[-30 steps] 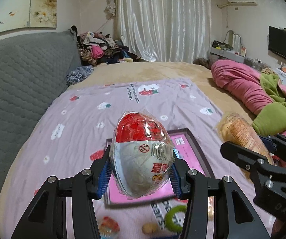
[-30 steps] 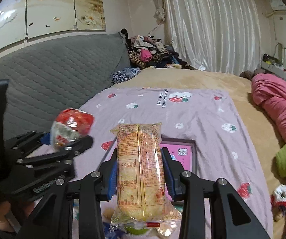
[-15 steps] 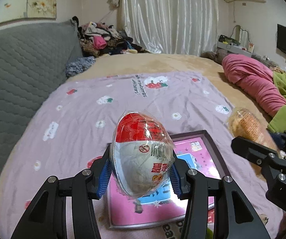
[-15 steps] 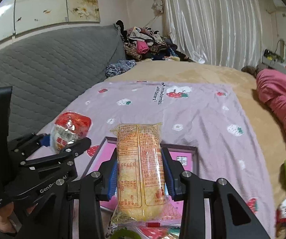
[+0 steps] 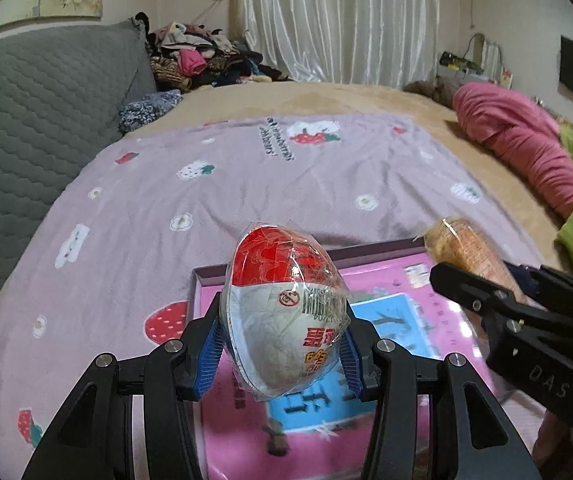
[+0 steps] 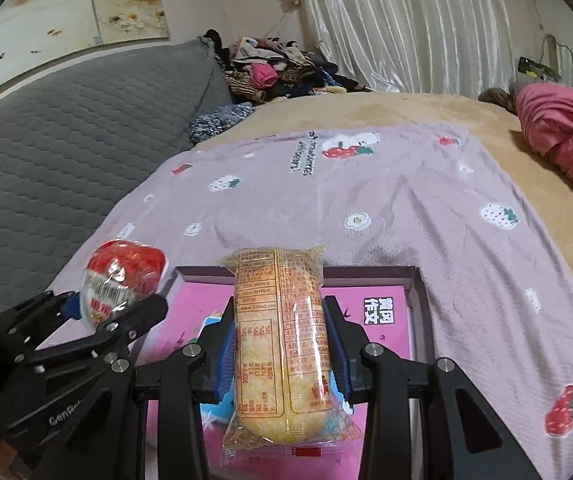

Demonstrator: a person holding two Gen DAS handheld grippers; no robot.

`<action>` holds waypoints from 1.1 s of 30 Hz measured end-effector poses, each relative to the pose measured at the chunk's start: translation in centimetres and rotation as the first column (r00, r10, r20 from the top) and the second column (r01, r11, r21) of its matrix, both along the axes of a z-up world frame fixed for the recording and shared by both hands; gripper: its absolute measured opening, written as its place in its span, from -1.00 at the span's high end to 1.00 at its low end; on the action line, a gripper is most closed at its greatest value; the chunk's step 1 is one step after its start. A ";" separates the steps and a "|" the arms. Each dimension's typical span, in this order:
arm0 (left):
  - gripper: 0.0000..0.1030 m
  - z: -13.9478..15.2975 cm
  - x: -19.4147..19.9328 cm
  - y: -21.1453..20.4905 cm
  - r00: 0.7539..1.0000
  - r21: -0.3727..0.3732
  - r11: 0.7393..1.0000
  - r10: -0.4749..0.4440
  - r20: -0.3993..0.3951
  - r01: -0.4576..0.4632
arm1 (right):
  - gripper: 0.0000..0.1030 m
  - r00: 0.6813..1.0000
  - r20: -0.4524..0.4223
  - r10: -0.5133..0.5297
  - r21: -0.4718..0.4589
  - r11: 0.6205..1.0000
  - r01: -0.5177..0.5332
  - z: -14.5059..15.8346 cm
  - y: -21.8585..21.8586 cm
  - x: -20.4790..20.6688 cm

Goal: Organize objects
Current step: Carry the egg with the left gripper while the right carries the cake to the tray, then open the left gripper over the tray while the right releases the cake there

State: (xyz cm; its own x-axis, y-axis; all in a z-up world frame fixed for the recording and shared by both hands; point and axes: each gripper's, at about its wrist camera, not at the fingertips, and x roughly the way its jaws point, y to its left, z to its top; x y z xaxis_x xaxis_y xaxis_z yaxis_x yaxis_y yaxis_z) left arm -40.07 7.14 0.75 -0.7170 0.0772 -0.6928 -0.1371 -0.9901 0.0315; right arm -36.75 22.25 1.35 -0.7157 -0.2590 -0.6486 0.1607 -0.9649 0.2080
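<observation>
Bedroom, lilac strawberry-print blanket (image 5: pixel 270 184) spread on bed, dark-rimmed pink tray (image 6: pixel 416 280) lying near.

Left gripper (image 5: pixel 282 354) pinching wrapped red-and-white bowl snack (image 5: pixel 286 312) between blue pads, held above tray's left part. Right gripper (image 6: pixel 280 354) clamped on long orange-printed biscuit pack (image 6: pixel 280 344), upright over tray's middle, wrapper tail hanging at near end. Grey quilted headboard (image 6: pixel 66 128) left, pink duvet (image 5: pixel 514 144) far right, clothes heap (image 5: pixel 198 60) and white curtains (image 5: pixel 338 20) far behind.

Red-and-white wrapped egg (image 5: pixel 286 312); orange-yellow snack packet (image 6: pixel 280 344); pink box (image 6: pixel 386 320); lilac strawberry-print blanket (image 5: pixel 326 184); grey quilted headboard (image 5: pixel 34 120).
</observation>
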 end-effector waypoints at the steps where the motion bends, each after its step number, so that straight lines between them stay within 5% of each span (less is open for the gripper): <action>1: -0.01 -0.4 -0.5 0.0 1.000 -0.006 1.000 0.001 0.008 -0.001 | 0.23 1.000 0.009 -0.010 0.011 1.000 0.010 -0.5 -0.1 -0.6; 27: -0.02 -8.8 -7.5 0.6 0.979 -0.054 0.998 0.045 0.198 -0.035 | 0.21 0.976 0.185 -0.112 0.011 0.994 0.112 -9.1 2.6 -5.7; 33: -0.13 -9.6 -7.9 0.0 0.970 -0.057 0.997 0.059 0.235 -0.047 | -0.06 0.974 0.188 -0.126 -0.012 0.991 0.130 -9.0 3.1 -5.6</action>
State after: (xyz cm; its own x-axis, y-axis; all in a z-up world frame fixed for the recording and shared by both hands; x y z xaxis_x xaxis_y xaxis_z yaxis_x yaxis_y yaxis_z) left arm -47.96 7.15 -8.83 -0.5346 0.0035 -0.8451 -0.0937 -0.9941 0.0551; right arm -42.38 25.32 -7.64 -0.6107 -0.1902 -0.7686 -0.0080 -0.9692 0.2462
